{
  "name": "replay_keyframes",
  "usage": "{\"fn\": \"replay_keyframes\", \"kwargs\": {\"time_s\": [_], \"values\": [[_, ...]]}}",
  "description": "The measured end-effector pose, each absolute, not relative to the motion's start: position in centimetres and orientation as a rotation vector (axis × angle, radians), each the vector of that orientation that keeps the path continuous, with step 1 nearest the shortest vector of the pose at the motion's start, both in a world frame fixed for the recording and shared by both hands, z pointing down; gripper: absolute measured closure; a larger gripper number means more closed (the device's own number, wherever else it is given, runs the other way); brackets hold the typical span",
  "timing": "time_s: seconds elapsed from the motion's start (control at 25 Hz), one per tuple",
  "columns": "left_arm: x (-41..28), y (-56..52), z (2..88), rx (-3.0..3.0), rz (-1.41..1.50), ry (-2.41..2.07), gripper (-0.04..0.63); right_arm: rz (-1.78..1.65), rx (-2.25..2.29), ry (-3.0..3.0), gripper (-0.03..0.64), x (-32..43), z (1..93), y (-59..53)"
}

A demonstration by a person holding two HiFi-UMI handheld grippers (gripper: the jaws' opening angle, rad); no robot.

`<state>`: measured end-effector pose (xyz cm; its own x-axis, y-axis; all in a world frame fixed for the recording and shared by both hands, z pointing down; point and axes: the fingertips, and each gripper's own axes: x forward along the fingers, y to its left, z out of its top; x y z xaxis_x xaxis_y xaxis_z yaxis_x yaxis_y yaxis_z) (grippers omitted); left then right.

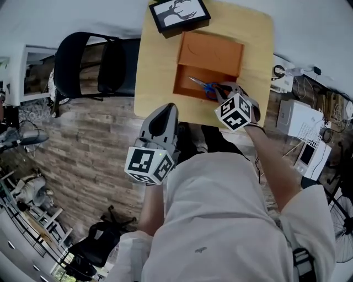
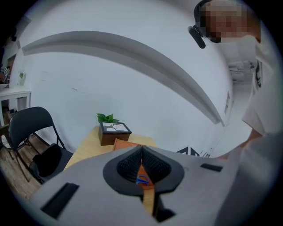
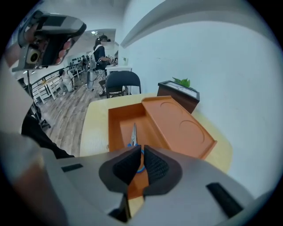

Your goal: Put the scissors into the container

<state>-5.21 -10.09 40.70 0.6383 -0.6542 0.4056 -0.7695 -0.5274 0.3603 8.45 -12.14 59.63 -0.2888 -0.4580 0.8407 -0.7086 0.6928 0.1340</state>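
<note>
One pinch at the rim.
Right gripper [image 3: 142, 152] clamps scissors [image 3: 133, 132] inside container's [image 3: 181, 126] 6 o'clock edge; left gripper [image 2: 142, 152] closed, empty, at table [image 1: 151, 71] edge.

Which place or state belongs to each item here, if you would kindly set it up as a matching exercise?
Items:
1. scissors
2. framed picture
3. chair
4. left claw

Places or states:
a. on the floor beside the table
b. inside the orange container
c. shut, holding nothing
d. at the table's far edge

Pairs: 1-b, 2-d, 3-a, 4-c
</note>
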Motion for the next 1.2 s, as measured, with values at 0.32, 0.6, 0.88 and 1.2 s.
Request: {"fn": "replay_keyframes", "kwargs": {"time_s": [0.32,0.6,0.88,1.2], "values": [[-6.0,-9.3,40.4,2.444,0.325,-0.921,0.589,0.364,1.113,-1.917,0.612,7.5,55.2,-10.0],[-7.0,-8.0,40.3,2.501,0.33,-0.774,0.589,0.345,1.292,-1.916,0.617,5.5,50.0,-7.3],[-7.2,-7.2,39.5,2.566,0.342,-0.65,0.589,0.346,1.512,-1.966,0.617,4.1,44.1,-5.7],[-7.3,-5.7,37.7,2.644,0.352,-0.526,0.589,0.357,1.756,-2.009,0.617,3.1,37.9,-3.0]]}}
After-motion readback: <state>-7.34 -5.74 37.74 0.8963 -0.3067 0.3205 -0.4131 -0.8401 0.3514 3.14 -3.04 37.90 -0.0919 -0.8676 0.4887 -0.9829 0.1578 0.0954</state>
